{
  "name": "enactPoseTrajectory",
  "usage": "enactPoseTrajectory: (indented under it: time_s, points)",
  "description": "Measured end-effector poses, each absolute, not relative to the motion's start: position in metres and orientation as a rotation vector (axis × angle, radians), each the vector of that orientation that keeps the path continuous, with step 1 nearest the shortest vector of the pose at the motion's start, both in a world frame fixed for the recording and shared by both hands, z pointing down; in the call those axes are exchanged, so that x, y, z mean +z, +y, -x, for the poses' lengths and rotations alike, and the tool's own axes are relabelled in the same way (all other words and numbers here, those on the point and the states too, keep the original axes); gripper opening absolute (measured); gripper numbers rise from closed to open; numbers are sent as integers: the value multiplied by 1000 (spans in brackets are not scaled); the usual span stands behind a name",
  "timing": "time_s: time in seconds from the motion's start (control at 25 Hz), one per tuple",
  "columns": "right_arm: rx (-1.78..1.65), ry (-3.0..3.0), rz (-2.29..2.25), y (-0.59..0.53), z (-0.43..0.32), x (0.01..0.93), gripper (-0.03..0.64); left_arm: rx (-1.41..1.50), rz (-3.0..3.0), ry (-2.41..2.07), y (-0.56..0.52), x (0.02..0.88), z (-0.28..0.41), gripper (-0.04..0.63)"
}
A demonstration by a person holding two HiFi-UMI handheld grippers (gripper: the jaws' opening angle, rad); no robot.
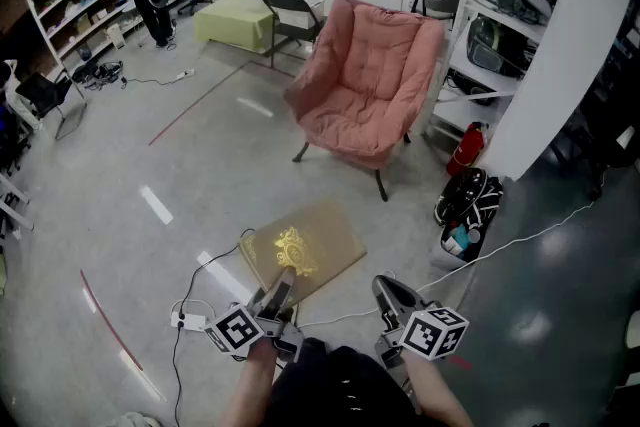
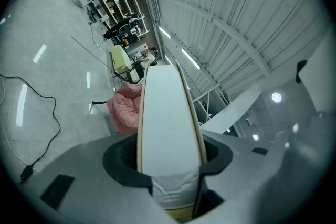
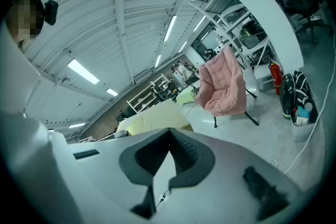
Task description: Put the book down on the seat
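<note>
With the left gripper (image 1: 283, 281) clamped on the tan gold-embossed hardcover book (image 1: 305, 250) and the right gripper (image 1: 384, 288) closed empty, carry it level over the pink padded armchair (image 1: 365, 90), then lower flat.

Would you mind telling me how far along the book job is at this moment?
Done: the book is picked up, clamped in the left gripper. In hand: it is held over the floor, short of the pink chair. Remaining: reach the chair and lay the book on its empty seat. The right gripper is shut and empty.
</note>
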State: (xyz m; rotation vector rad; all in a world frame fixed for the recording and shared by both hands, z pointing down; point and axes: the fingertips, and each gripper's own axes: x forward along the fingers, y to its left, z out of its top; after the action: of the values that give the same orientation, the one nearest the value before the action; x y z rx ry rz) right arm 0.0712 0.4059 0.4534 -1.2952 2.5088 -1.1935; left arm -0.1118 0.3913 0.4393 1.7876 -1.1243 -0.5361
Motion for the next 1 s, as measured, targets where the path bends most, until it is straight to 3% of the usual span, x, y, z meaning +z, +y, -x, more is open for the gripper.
enactPoseTrajectory:
  time_s: [1.0]
  points:
    - [-926, 2488, 1397, 390, -99, 429, 14, -557, -1749, -1191, 403, 444, 84, 227]
